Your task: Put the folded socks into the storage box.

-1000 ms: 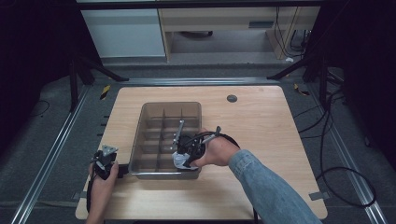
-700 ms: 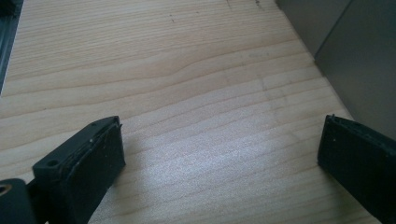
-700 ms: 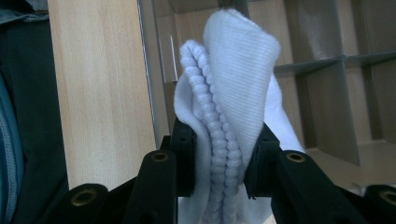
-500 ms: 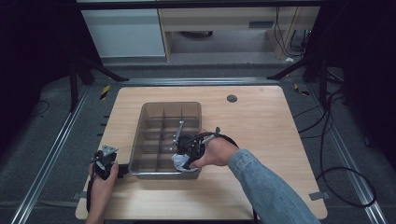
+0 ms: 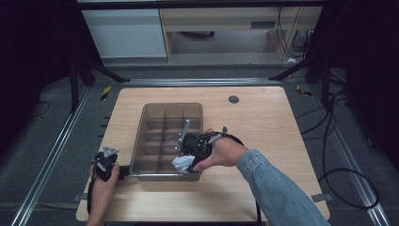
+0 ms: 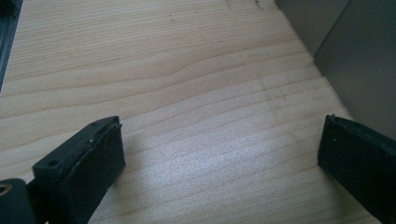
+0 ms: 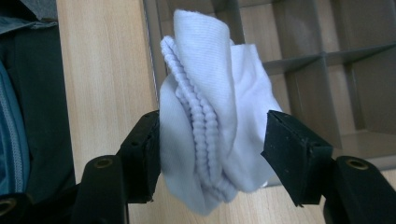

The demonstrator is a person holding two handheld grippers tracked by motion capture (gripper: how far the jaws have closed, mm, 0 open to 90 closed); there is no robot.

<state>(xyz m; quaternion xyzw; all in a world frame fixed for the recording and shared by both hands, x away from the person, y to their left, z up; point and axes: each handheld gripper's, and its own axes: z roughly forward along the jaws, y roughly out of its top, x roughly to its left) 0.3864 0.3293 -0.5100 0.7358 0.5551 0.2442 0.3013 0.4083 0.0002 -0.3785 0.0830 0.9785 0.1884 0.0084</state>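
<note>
White knit cloth, a rolled sock (image 7: 210,126) by the look of its ribbed cuff, is pinched between the jaws of the right gripper (image 7: 212,140). It hangs over the near wall of the grey divided bin (image 5: 141,136), at the bin's near right corner, close to the worktop's near edge.

Left gripper (image 6: 219,154): jaws spread wide, nothing between them, low over bare wood at the worktop's (image 5: 263,117) near left corner, just beside the bin's left wall.

Risks, as I judge them:
- Sock straddles the wall. Letting go here could leave it draped on the rim or dropped outside, onto the wood.
- Loose roll; it may unfurl and spill across a divider into a second cell.
- Jaw tips close to the rim; a nudge could shift the light bin.

View differences:
- Right gripper view gives the cuff ribbing and the jaw contact on both sides of the roll.
- High view gives a white lump only, but places the bin centrally and shows both hands.
- Left gripper view confirms the empty jaws.
</note>
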